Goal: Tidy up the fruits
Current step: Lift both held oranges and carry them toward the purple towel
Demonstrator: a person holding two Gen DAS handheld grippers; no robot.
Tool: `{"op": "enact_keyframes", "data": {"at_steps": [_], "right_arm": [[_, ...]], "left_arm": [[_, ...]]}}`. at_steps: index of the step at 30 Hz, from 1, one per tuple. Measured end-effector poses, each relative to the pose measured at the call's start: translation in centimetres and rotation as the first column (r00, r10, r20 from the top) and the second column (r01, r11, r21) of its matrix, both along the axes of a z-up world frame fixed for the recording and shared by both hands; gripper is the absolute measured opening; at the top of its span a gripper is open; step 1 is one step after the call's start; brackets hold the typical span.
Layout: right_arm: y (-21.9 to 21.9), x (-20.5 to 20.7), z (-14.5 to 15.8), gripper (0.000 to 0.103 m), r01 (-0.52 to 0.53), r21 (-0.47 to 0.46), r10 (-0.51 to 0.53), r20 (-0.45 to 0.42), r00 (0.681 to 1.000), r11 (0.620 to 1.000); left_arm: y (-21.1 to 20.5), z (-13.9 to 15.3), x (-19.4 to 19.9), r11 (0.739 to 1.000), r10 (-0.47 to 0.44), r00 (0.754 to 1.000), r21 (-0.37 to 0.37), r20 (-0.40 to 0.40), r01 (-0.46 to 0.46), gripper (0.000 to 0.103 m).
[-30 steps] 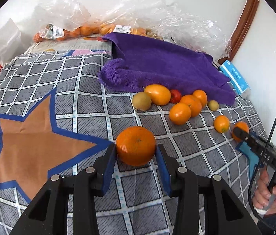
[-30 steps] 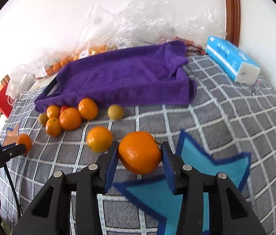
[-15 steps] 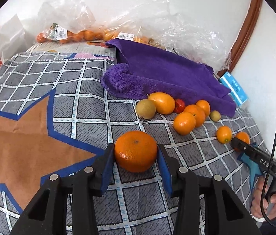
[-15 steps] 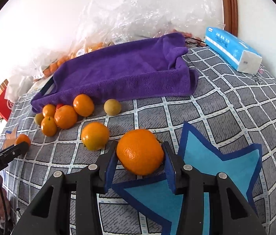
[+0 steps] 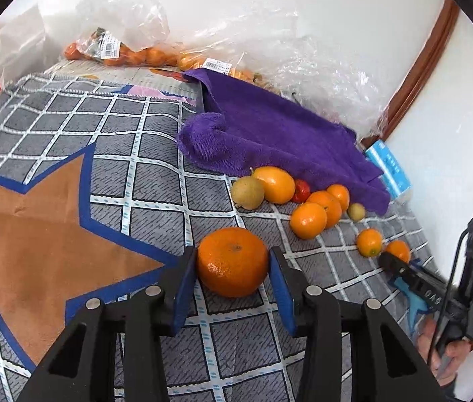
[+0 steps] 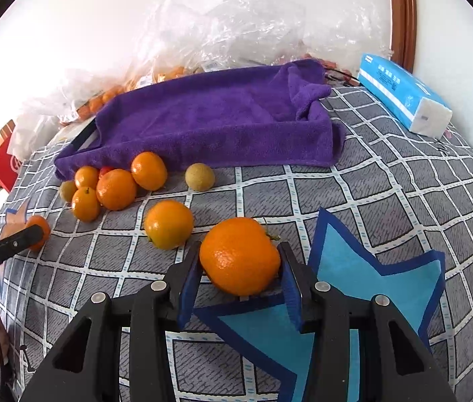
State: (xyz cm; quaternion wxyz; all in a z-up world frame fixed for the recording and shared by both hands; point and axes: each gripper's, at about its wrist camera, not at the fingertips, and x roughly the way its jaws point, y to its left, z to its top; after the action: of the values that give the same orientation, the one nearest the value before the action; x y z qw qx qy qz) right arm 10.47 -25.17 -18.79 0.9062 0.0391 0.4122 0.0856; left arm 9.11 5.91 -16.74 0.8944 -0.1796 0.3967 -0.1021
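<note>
In the left wrist view my left gripper (image 5: 233, 252) is shut on a large orange (image 5: 233, 268), low over the checked cloth beside the brown star patch (image 5: 35, 251). In the right wrist view my right gripper (image 5: 391, 261) (image 6: 240, 248) is shut on another large orange (image 6: 239, 261) with a short stem, at the edge of the blue star patch (image 6: 370, 274). A cluster of loose fruit (image 5: 306, 204) (image 6: 112, 187) lies along the front of the purple towel (image 5: 270, 134) (image 6: 219, 124): oranges, small yellow-green fruits and a red one. One orange (image 6: 168, 223) sits apart, just left of my right gripper.
Clear plastic bags with small oranges (image 5: 135, 53) are heaped behind the towel against the wall. A blue tissue pack (image 6: 404, 100) lies at the back right. A red and white box (image 6: 1, 164) stands at the far left. A hand (image 5: 444, 351) grips the right tool.
The left view has rolled and tilted a little, with the orange still between the pads. The right gripper and its orange have hardly moved.
</note>
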Motion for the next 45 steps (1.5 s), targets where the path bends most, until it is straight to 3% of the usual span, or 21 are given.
{"op": "enact_keyframes", "data": {"at_steps": [20, 28, 32, 42, 45], "right_arm": [[-0.9, -0.9, 0.9, 0.043, 0.003, 0.057, -0.007, 0.067, 0.998, 0.998], [-2.4, -1.5, 1.2, 0.043, 0.052, 0.121, -0.063, 0.090, 0.994, 0.991], [-2.3, -2.0, 1.5, 0.043, 0.063, 0.111, -0.074, 0.100, 0.992, 0.992], [-1.9, -4.4, 3.4, 0.043, 0.073, 0.141, -0.090, 0.118, 0.989, 0.987], [-1.6, -4.5, 4.4, 0.043, 0.069, 0.134, -0.085, 0.123, 0.989, 0.989]], "left_arm": [[0.2, 1.0, -1.1, 1.000, 0.018, 0.997, 0.003, 0.076, -0.019, 0.040], [0.2, 1.4, -1.4, 1.000, 0.014, 0.995, 0.001, 0.094, -0.014, 0.040], [0.0, 1.6, -1.7, 1.000, 0.011, 0.994, 0.004, 0.113, -0.011, 0.040], [0.1, 1.5, -1.5, 1.000, 0.003, 0.997, -0.004, 0.074, -0.002, 0.040], [0.1, 2.1, -1.9, 1.000, 0.010, 0.997, 0.023, 0.073, -0.012, 0.040]]}}
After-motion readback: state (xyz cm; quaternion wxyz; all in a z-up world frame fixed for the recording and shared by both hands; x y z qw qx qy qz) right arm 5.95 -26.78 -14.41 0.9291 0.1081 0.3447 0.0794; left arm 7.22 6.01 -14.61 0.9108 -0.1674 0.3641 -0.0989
